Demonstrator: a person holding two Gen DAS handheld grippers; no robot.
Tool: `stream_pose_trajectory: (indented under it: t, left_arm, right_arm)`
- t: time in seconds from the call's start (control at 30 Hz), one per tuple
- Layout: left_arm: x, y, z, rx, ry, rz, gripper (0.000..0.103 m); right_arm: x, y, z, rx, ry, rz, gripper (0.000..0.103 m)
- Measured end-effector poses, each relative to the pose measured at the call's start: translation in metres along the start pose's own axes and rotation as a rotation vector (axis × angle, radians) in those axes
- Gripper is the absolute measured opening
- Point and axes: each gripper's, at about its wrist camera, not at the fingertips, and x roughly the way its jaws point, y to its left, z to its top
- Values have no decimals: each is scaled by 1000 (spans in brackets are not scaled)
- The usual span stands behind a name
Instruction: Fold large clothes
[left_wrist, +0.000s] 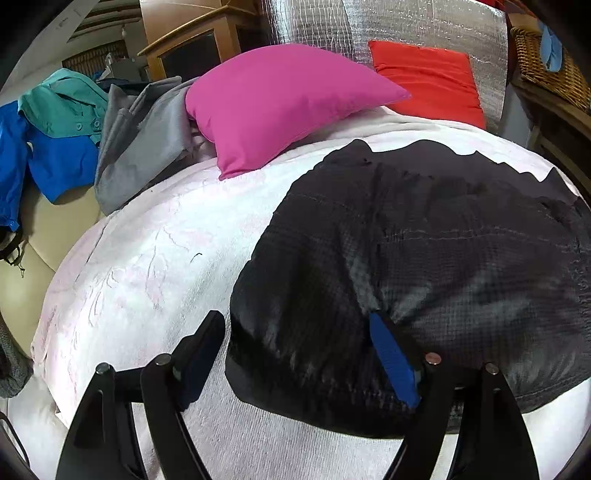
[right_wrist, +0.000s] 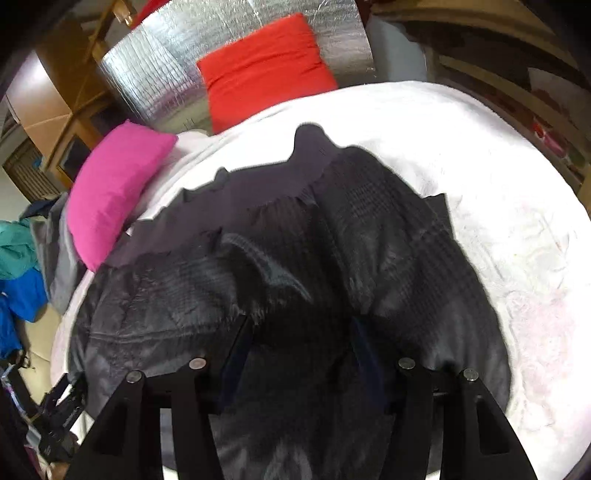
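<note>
A large dark quilted garment (left_wrist: 424, 240) lies spread on a white blanket (left_wrist: 166, 258) over a bed. In the left wrist view my left gripper (left_wrist: 295, 319) stands wide open over the garment's near left corner. Its blue-padded right finger (left_wrist: 391, 362) rests on the fabric and its left finger (left_wrist: 199, 350) is over the blanket. In the right wrist view the garment (right_wrist: 258, 258) fills the middle, rumpled into folds. My right gripper (right_wrist: 301, 323) hovers at its near edge with the jaws apart and dark fabric lying between them; the pads are hard to make out against it.
A pink pillow (left_wrist: 280, 99) and a red pillow (left_wrist: 428, 81) lie at the bed's far end against a silver foil panel (left_wrist: 369, 26). Grey (left_wrist: 144, 147), blue (left_wrist: 55, 162) and teal (left_wrist: 62, 107) clothes are piled at the left. A wicker basket (left_wrist: 550, 66) stands far right.
</note>
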Motion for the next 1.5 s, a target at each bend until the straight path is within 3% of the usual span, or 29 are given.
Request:
stream_pose_trajectory:
  t: [0.13, 0.27, 0.33, 0.4, 0.53, 0.73, 0.83, 1.03, 1.2, 1.4, 1.5]
  left_arm:
    - [-8, 9, 5, 7, -44, 52, 81]
    - [4, 28, 8, -62, -24, 83, 82]
    - [19, 27, 6, -59, 32, 73, 82]
    - [18, 19, 6, -31, 12, 110, 82]
    - [8, 6, 6, 48, -21, 153, 82]
    - [-7, 17, 13, -5, -70, 120, 82]
    - [-11, 20, 15, -29, -98, 111, 82]
    - [-18, 18, 15, -49, -108, 103, 82]
    - [-19, 16, 14, -46, -103, 102, 82]
    - [-19, 17, 12, -47, -96, 101, 82]
    - [-17, 18, 14, -54, -90, 95, 82]
  right_arm:
    - [-26, -32, 0, 73, -64, 10, 62]
    - [2, -53, -5, 104, 67, 32, 60]
    - [3, -46, -6, 47, 59, 3, 60]
    - [0, -40, -7, 9, 52, -22, 60]
    - [-24, -44, -5, 48, -13, -3, 60]
    - [-56, -63, 2, 93, -136, 23, 62]
    - [-55, -63, 3, 109, -144, 33, 64]
    - [-24, -60, -1, 118, -26, 12, 64]
    - [0, -62, -5, 109, 67, -57, 65]
    - [-22, -60, -3, 129, -22, -29, 66]
    - [-42, -55, 0, 116, -134, -23, 66]
